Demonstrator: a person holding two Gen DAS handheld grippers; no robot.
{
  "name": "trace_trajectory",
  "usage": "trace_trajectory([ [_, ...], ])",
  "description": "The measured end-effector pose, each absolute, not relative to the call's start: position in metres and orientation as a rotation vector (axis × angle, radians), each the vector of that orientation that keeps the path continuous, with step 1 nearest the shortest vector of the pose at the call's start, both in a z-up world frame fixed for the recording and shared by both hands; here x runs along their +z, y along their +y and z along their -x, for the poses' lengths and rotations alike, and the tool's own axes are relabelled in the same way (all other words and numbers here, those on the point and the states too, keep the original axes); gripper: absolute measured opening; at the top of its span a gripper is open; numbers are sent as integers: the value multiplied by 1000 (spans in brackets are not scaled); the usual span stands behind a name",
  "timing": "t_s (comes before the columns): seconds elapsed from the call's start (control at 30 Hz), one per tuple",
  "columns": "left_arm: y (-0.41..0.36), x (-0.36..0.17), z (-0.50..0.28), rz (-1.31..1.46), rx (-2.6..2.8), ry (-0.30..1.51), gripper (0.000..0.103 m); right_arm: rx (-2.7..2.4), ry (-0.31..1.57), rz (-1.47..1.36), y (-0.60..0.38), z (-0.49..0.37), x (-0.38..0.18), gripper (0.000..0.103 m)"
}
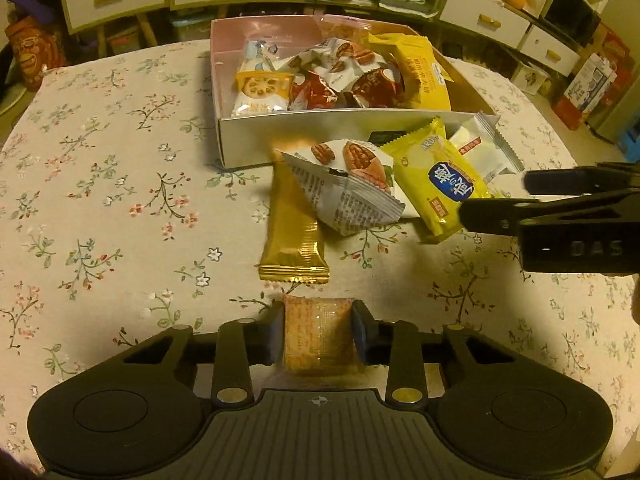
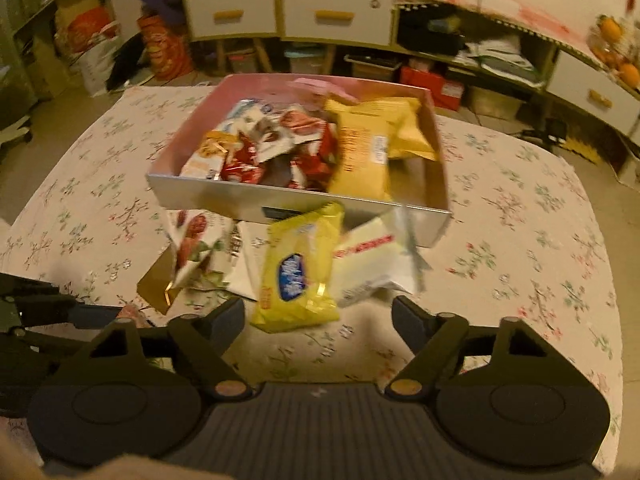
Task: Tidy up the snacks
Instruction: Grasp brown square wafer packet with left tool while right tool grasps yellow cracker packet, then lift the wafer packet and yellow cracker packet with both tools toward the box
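My left gripper (image 1: 318,334) is shut on a small orange snack packet (image 1: 318,338), held above the tablecloth. Ahead lie a gold bar wrapper (image 1: 292,232), a white pecan packet (image 1: 348,184), a yellow packet (image 1: 436,184) and a white packet (image 1: 484,148), in front of the open snack box (image 1: 320,140). My right gripper (image 2: 318,316) is open and empty, just short of the yellow packet (image 2: 298,268); it also shows in the left wrist view (image 1: 496,200) beside that packet. The box (image 2: 248,200) holds several snacks.
The table has a floral cloth (image 1: 100,184). Behind it stand cabinets with white drawers (image 2: 336,14) and floor clutter. The white packet (image 2: 372,264) and pecan packet (image 2: 196,244) lie beside the yellow one.
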State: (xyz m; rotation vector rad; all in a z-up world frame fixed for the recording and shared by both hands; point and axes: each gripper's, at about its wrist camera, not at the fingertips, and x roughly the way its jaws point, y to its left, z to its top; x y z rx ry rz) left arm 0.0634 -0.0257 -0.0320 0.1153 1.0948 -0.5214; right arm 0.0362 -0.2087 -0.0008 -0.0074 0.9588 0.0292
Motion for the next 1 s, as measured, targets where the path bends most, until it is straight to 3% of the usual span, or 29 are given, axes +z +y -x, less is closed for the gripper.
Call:
trace_trajectory([
  [0.23,-21,-31,-66,-137,-499,1090,32,66,969,74,-191,-47,-13,55],
  [0.63,-17,-32,-67,-143,-505,1091,32,56,974,186,-180,-46,-24,48],
  [1.0,-6,-32,-67,-134,-493,1098,32,73,1127,7,-201,-30,-22,48],
])
